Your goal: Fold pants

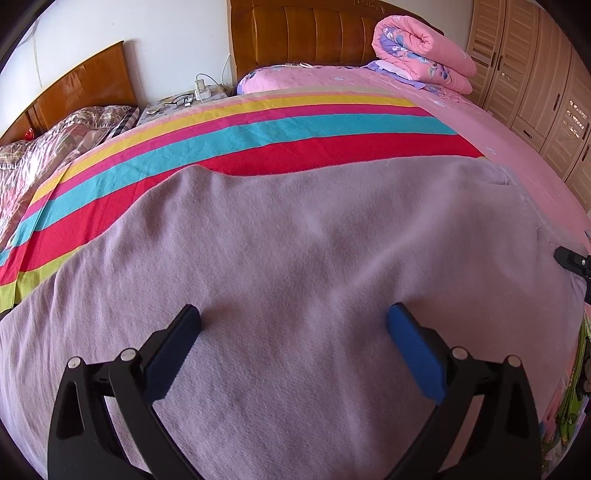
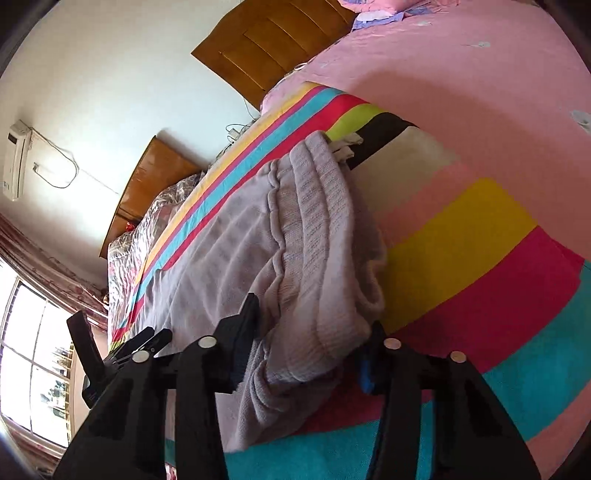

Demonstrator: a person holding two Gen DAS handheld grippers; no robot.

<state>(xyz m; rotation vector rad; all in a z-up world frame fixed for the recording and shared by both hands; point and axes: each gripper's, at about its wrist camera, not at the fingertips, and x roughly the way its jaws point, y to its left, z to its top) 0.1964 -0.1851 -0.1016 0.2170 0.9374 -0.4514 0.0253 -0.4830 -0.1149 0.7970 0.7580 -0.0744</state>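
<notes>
Lilac pants (image 1: 295, 258) lie spread across the near part of a striped blanket (image 1: 258, 125). Left gripper (image 1: 294, 349) hovers wide above them; right gripper (image 2: 314, 334) pinches the bunched waistband (image 2: 325, 258). The knit looks soft, light and limp, best gripped at thick edges.

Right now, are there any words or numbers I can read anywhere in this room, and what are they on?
None can be read.
Headboard: a carved mark at its top edge, cut off and too small to read.
Air conditioner: a dark display panel, too blurred to read.
Lilac pants: no label showing.
</notes>
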